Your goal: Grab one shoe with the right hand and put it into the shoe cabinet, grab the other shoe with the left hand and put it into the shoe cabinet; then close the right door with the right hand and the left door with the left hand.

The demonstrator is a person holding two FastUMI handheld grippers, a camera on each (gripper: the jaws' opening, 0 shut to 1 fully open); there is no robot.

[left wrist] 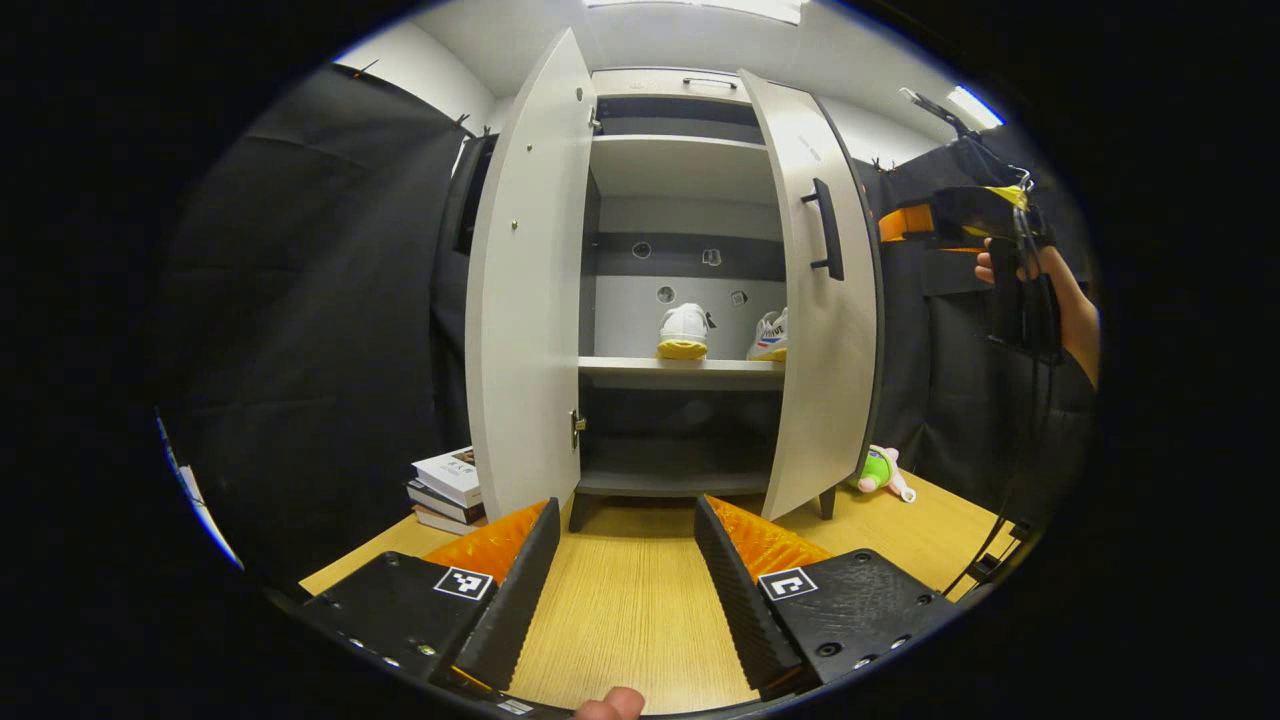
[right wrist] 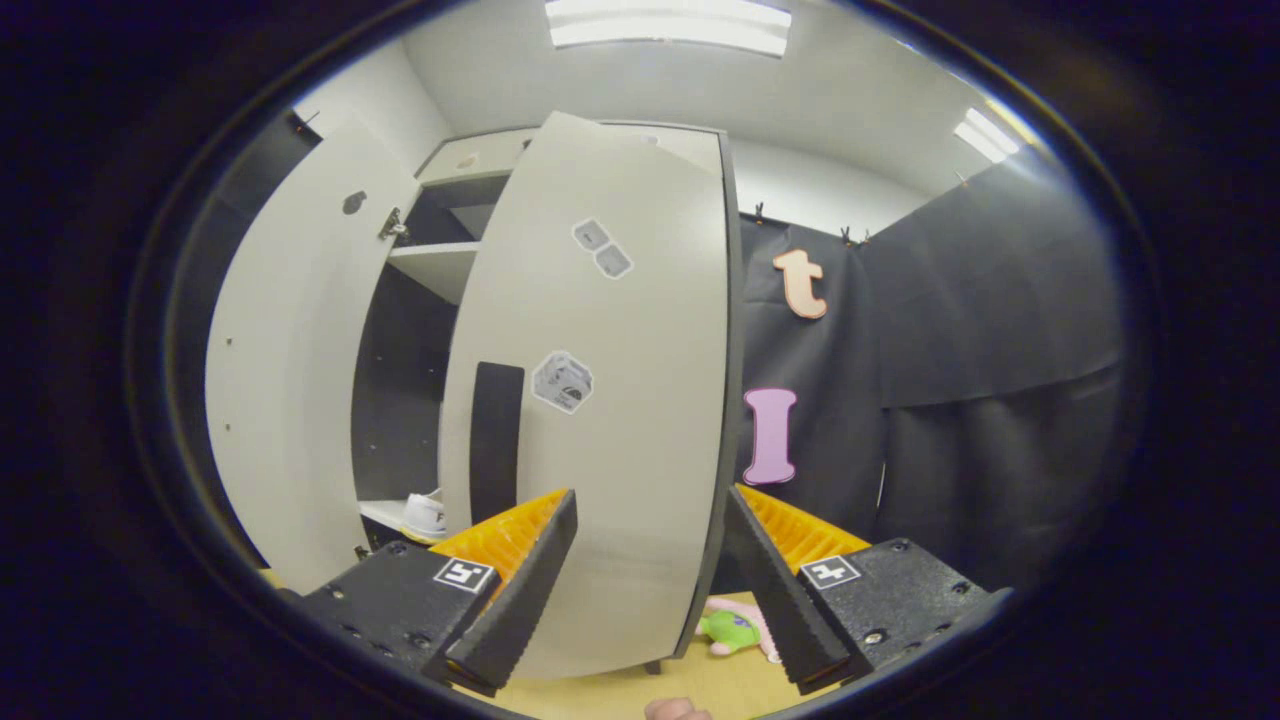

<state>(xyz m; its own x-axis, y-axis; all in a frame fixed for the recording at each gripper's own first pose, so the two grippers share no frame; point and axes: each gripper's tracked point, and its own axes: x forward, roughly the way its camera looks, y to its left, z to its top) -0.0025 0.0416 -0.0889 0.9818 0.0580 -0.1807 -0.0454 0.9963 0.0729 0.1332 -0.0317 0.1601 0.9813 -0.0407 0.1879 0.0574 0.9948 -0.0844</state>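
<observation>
Shoes (left wrist: pixel 684 333) side by side on shoe cabinet (left wrist: pixel 683 372) shelf, lettering unreadable, both doors ajar, left tongs (left wrist: pixel 625 560) and right tongs (right wrist: pixel 650 555) open, empty

2 shoes (left wrist: pixel 684 332), 2 doors (left wrist: pixel 525 290), 3 books (left wrist: pixel 448 488)

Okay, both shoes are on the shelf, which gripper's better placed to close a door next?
Right. The right gripper, open, faces the right door up close; the left gripper sits back from the cabinet.

Two white shoes (left wrist: pixel 684 331) (left wrist: pixel 770 337) are seen side by side on the middle shelf of the shoe cabinet (left wrist: pixel 684 165); both doors (left wrist: pixel 525 290) (left wrist: pixel 822 310) are open.
</observation>
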